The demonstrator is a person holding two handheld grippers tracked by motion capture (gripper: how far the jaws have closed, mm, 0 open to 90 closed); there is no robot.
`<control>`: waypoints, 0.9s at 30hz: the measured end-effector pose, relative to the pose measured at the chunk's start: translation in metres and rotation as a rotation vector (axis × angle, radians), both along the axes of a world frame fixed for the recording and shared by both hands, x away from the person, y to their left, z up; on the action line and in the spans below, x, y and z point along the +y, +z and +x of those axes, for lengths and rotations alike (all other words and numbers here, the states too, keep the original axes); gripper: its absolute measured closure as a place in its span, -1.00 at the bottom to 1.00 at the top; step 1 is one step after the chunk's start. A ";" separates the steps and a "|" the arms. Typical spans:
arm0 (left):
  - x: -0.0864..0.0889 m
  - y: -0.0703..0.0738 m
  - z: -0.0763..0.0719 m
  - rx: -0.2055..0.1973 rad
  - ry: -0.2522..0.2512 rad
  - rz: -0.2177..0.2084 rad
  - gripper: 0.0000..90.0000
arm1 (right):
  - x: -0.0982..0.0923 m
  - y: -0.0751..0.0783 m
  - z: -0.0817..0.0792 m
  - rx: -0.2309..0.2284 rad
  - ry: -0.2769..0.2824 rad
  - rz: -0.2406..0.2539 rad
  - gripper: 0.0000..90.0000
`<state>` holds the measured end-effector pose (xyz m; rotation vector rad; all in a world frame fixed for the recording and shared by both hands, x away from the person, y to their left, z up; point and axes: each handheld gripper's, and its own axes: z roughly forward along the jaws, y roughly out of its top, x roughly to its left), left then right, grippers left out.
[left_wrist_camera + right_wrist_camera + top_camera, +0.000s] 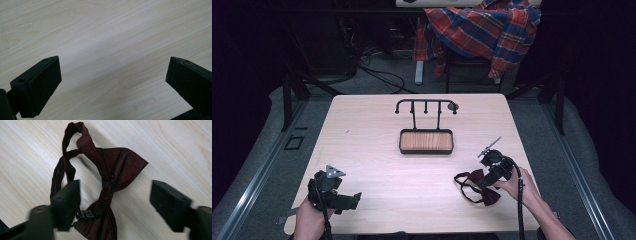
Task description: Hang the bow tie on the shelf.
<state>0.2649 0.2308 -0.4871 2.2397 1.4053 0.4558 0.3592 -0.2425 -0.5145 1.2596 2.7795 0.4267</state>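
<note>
Bow tie [110,182] lies on my table [377,165], near its right front edge, between my right gripper's [115,202] parted jaws, apparently untouched; left gripper [112,75] gapes over bare wood.

A lab-like recording room; dark curtained walls enclose a pale wooden surface [377,165] on grey carpet [257,150]; loose cables [382,75] trail behind; a plaid shirt [484,27] drapes a chair

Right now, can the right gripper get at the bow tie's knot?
Probably yes. The right gripper has its open jaws either side of the bow tie, knot between them, pads not yet pressing. Nothing lies in between; only the strap loop sits near one jaw.
</note>
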 end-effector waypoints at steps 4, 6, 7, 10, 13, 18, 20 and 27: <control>0.000 0.000 0.000 0.000 0.000 0.001 -1.00 | 0.004 -0.001 -0.001 -0.003 0.023 -0.002 -0.11; 0.000 0.000 0.000 0.001 0.003 0.002 -1.00 | 0.006 -0.003 -0.001 0.005 0.022 -0.014 -0.07; 0.000 0.000 0.000 0.001 0.004 -0.001 -1.00 | 0.007 -0.004 -0.001 0.008 0.020 -0.023 -0.06; 0.000 0.000 0.000 0.000 0.002 0.002 -1.00 | 0.007 -0.006 -0.001 0.019 0.013 -0.031 0.00; 0.000 0.000 0.000 0.003 0.000 0.002 -1.00 | 0.006 -0.009 0.002 0.054 0.025 -0.049 0.10; -0.001 0.000 0.000 0.001 -0.001 0.008 -1.00 | 0.007 -0.014 0.001 0.059 0.000 -0.044 0.21; -0.001 -0.001 0.000 0.002 0.001 0.005 -1.00 | 0.007 -0.014 0.001 0.069 0.008 -0.056 0.23; -0.001 -0.001 0.000 0.005 0.000 0.007 -1.00 | 0.007 -0.018 0.002 0.085 -0.006 -0.072 0.35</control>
